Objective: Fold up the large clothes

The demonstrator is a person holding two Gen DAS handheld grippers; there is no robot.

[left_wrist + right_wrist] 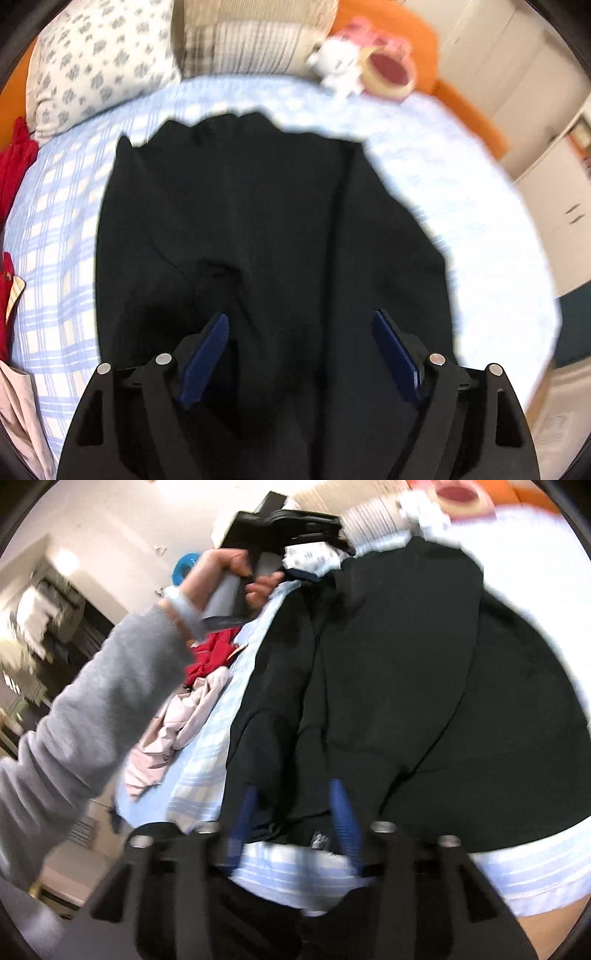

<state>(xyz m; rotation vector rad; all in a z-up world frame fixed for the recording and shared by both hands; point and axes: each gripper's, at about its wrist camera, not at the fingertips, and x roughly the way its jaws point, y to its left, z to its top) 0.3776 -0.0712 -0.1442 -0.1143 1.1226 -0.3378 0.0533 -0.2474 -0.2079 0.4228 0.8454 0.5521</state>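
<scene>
A large black garment point(258, 221) lies spread on a bed with a blue-and-white checked sheet point(59, 229). My left gripper point(301, 321) is open, its blue pads wide apart above the garment's near part, with nothing between them. In the right wrist view the garment point(406, 672) fills the middle. My right gripper point(295, 790) hovers at its near hem; its blue fingers point(341, 805) stand apart with black cloth between them. The left gripper point(291, 520) shows at the top, held in a hand.
A patterned pillow point(99, 62) and a striped cushion point(255, 40) lie at the bed's head, with a white plush toy point(338, 64) and a pink cup-like object point(389, 72). Red clothes point(14, 166) and pink clothes point(177, 723) lie on the left. White cupboards point(554, 206) stand on the right.
</scene>
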